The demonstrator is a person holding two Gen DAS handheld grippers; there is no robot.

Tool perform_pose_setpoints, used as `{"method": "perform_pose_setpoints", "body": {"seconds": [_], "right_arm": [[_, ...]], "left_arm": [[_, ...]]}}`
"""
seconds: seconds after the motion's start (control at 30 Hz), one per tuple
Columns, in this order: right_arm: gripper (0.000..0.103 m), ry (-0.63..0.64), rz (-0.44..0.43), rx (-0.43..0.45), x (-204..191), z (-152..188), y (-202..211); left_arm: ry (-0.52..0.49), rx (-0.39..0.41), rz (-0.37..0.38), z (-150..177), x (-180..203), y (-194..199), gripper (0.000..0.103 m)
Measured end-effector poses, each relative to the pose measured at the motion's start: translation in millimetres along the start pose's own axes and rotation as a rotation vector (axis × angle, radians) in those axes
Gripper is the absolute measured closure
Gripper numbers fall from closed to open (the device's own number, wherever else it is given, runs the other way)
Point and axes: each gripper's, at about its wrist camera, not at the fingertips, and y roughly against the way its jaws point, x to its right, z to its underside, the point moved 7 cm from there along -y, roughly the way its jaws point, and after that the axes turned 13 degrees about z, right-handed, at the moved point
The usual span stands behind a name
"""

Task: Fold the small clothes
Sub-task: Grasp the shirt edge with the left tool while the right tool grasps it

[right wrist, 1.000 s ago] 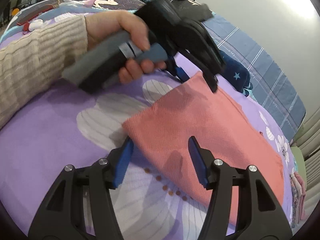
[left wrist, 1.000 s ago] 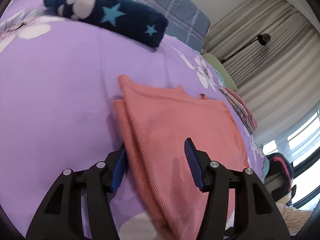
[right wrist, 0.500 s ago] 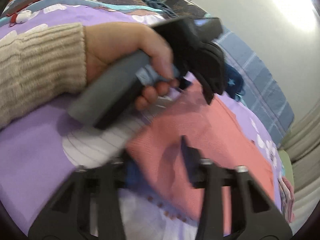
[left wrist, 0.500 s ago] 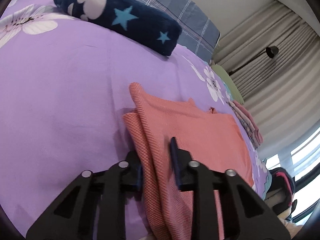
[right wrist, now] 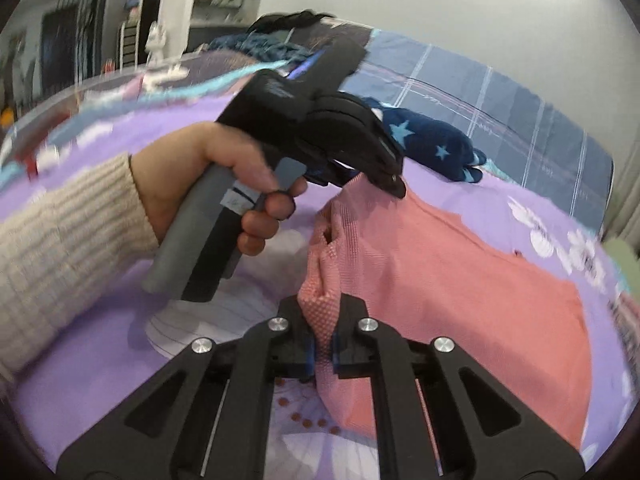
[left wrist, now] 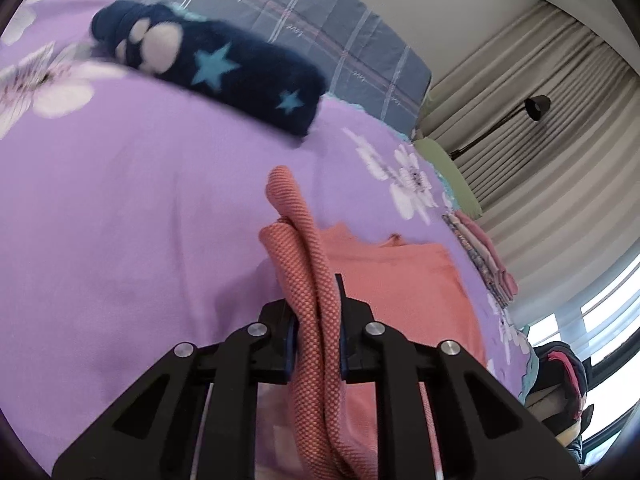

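Coral knit garment point(left wrist: 404, 280) judged light, limp and drapey. Near edge is pinched bunched in left hand-held gripper point(left wrist: 316, 336) and right hand-held gripper point(right wrist: 320, 344), jaws just closed; corner grips are best.

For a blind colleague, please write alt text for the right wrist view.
The right gripper pinches a bunched edge of the salmon-pink knitted garment on the purple floral bedsheet. Opposite, a hand holds the left gripper clamped on another edge.
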Motion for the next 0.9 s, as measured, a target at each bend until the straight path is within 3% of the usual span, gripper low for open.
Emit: {"method": "perform_pose_setpoints", "body": {"seconds": [0.27, 0.5, 0.9], "right_arm": [[0.098, -0.233, -0.015, 0.034, 90.2, 6.0, 26.9], [0.098, -0.418, -0.011, 0.003, 171.7, 43.0, 31.3], [0.098, -0.675, -0.003, -0.058, 268.0, 118.7, 33.3]], "left_arm": [[-0.099, -0.030, -0.068, -16.6, 70.0, -33.3, 0.089], [-0.178, -0.097, -0.087, -9.8, 121.6, -94.5, 0.089], [-0.289, -0.268, -0.165, 20.1, 173.4, -211.4, 0.089]]}}
